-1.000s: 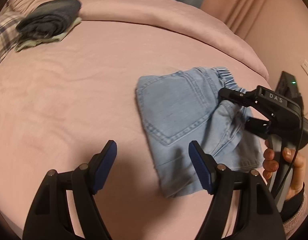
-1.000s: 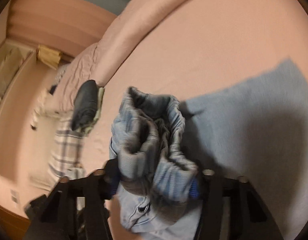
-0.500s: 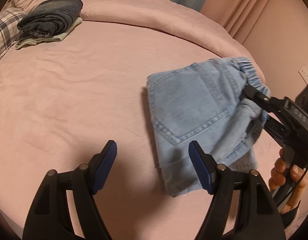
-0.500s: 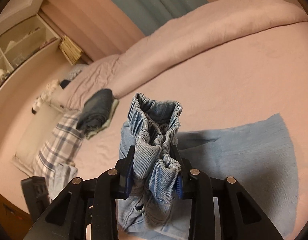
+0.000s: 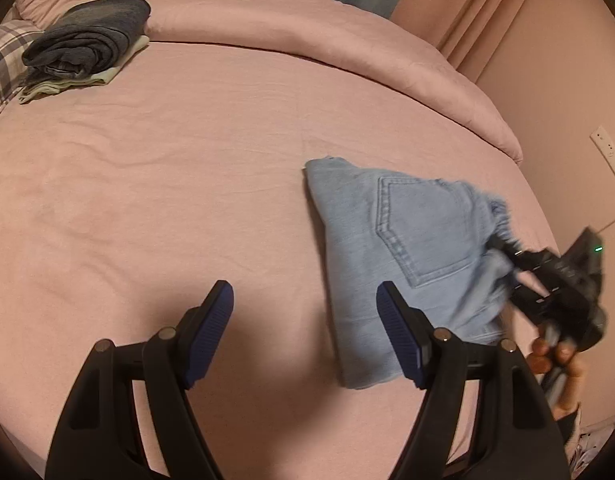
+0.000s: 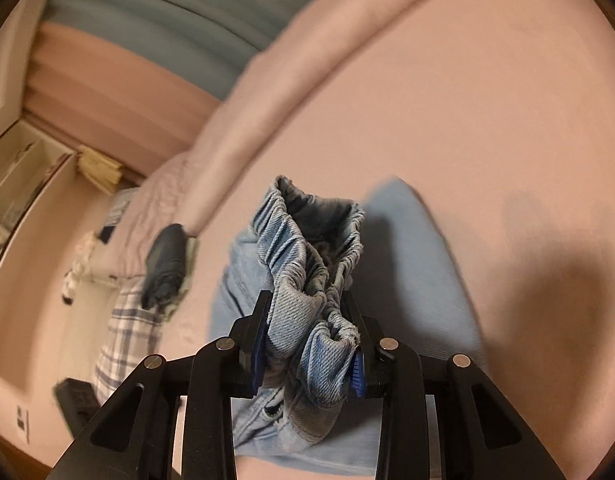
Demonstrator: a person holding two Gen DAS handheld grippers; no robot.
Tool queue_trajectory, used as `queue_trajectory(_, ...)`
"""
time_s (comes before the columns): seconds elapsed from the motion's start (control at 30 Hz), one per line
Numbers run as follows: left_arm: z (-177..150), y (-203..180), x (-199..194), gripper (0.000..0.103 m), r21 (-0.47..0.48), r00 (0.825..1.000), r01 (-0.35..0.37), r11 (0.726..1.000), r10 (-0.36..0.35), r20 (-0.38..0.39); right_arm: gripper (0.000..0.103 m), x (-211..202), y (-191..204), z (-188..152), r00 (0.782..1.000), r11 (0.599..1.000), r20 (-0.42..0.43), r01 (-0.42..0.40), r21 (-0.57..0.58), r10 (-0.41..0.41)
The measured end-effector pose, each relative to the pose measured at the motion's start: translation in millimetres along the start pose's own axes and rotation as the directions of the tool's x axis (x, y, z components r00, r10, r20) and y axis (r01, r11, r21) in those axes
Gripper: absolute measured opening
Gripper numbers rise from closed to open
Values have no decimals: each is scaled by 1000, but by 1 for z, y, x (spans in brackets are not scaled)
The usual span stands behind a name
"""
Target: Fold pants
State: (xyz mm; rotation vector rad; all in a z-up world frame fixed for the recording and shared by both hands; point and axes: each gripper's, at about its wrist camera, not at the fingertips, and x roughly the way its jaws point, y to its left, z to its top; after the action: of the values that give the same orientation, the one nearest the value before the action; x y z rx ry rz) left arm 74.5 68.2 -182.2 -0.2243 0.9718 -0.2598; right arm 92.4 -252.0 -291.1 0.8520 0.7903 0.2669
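Note:
The light blue denim pants (image 5: 407,248) lie folded on the pink bed, back pocket up, right of centre in the left wrist view. My right gripper (image 5: 507,264) is shut on their bunched elastic waistband (image 6: 311,264) at the right end and holds it lifted; in the right wrist view the jaws (image 6: 307,344) pinch the gathered denim. My left gripper (image 5: 305,328) is open and empty, hovering above the bed just left of the pants' near end; its right finger overlaps the near edge.
A pile of folded dark clothes (image 5: 87,44) sits at the far left of the bed (image 5: 167,184), next to a plaid cloth (image 5: 3,68). A rolled pink duvet (image 5: 327,48) runs along the far edge. A wall with an outlet (image 5: 607,152) is at the right.
My right gripper has pulled the waistband to the right and towards me, and the pants have turned and shifted right on the bed. My left gripper stays open.

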Motion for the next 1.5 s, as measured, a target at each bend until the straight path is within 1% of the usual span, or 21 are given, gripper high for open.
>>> queue_trajectory(0.1, 1, -5, 2, 74, 24, 1000, 3, 1000, -3, -7, 34, 0, -10, -4, 1000, 1000, 26, 15, 26, -16)
queue_trajectory(0.3, 2, -12, 10, 74, 51, 999, 26, 998, -25, -26, 34, -12, -1, -5, 997, 1000, 77, 31, 8, -31)
queue_trajectory(0.43, 4, -20, 18, 74, 76, 998, 42, 996, -39, -40, 34, -26, -10, -7, 991, 999, 121, 51, 9, -52)
queue_trajectory(0.53, 4, -30, 30, 74, 104, 997, 54, 993, -48, -61, 34, -17, -19, -7, 995, 996, 57, 88, 6, -88)
queue_trajectory(0.57, 4, -34, 33, 74, 111, 997, 57, 992, -50, -66, 34, -16, -21, -8, 993, 994, 54, 108, 7, -108)
queue_trajectory(0.63, 4, -40, 39, 74, 125, 995, 61, 990, -52, -80, 35, -18, -18, -9, 990, 991, 64, 128, -22, -127)
queue_trajectory(0.73, 2, -50, 43, 74, 149, 994, 72, 986, -59, -88, 40, -20, -11, -9, 983, 984, 79, 172, -57, -167)
queue_trajectory(0.83, -1, -59, 47, 74, 185, 995, 64, 981, -48, -92, 46, -26, -11, -10, 979, 981, 89, 188, -45, -184)
queue_trajectory(0.93, 3, -61, 50, 74, 203, 995, 64, 977, -45, -93, 57, -38, -6, -10, 963, 969, 138, 240, -52, -231)
queue_trajectory(1.0, 10, -62, 49, 74, 210, 996, 60, 976, -45, -75, 58, -47, 3, -10, 948, 958, 184, 276, -79, -258)
queue_trajectory(1.07, 20, -61, 47, 74, 203, 997, 63, 977, -52, -58, 58, -59, 13, -9, 915, 932, 259, 345, -108, -309)
queue_trajectory(1.1, 26, -61, 47, 74, 200, 997, 66, 977, -58, -48, 58, -65, 17, -8, 903, 924, 293, 362, -121, -315)
queue_trajectory(1.13, 32, -63, 48, 74, 202, 997, 68, 977, -61, -37, 58, -70, 21, -8, 898, 922, 316, 361, -136, -305)
queue_trajectory(1.17, 39, -64, 49, 74, 208, 998, 64, 976, -62, -20, 58, -72, 26, -8, 902, 925, 331, 343, -165, -276)
queue_trajectory(1.2, 47, -66, 51, 74, 211, 998, 60, 976, -61, -4, 58, -72, 32, -8, 917, 929, 331, 303, -213, -223)
queue_trajectory(1.23, 54, -69, 55, 74, 211, 998, 67, 975, -69, 0, 58, -68, 37, -8, 940, 934, 300, 247, -258, -166)
queue_trajectory(1.27, 64, -71, 63, 74, 203, 996, 87, 975, -87, -8, 56, -63, 38, -8, 953, 937, 269, 212, -276, -136)
queue_trajectory(1.3, 69, -73, 68, 74, 194, 995, 96, 976, -95, -14, 50, -55, 38, -8, 965, 939, 232, 188, -287, -122)
queue_trajectory(1.37, 81, -77, 85, 74, 178, 993, 120, 977, -115, -38, 44, -42, 36, -11, 968, 929, 198, 211, -306, -154)
queue_trajectory(1.43, 89, -78, 108, 74, 168, 993, 105, 980, -95, -65, 42, -30, 31, -14, 961, 908, 176, 263, -325, -215)
queue_trajectory(1.5, 90, -76, 133, 74, 138, 988, 95, 986, -76, -134, 42, -23, 21, -14, 959, 903, 139, 281, -325, -248)
